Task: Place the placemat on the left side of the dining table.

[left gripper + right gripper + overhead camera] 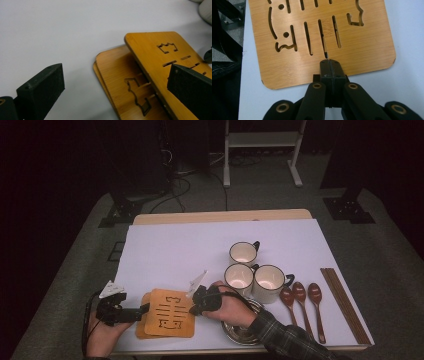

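Note:
A stack of bamboo coasters lies near the table's front edge on the left. The top coaster (170, 312) (155, 50) (324, 30), cut with slots and a pattern, is shifted right and sits tilted over the lower coasters (142, 320) (117, 72). My right gripper (192, 309) (329, 62) is shut with nothing between its jaws, and its joined tips rest on the top coaster's face just below a slot. My left gripper (145, 309) (113, 75) is open and points at the stack's left side. Its jaws stand wide apart, and the coasters' left edges lie ahead between them.
Three white cups (243, 253) (239, 276) (268, 282) stand right of the coasters. Three dark wooden spoons (300, 295) and a pair of chopsticks (345, 305) lie further right. A metal bowl (240, 332) sits under the right forearm. A white sheet (175, 245) covers the table.

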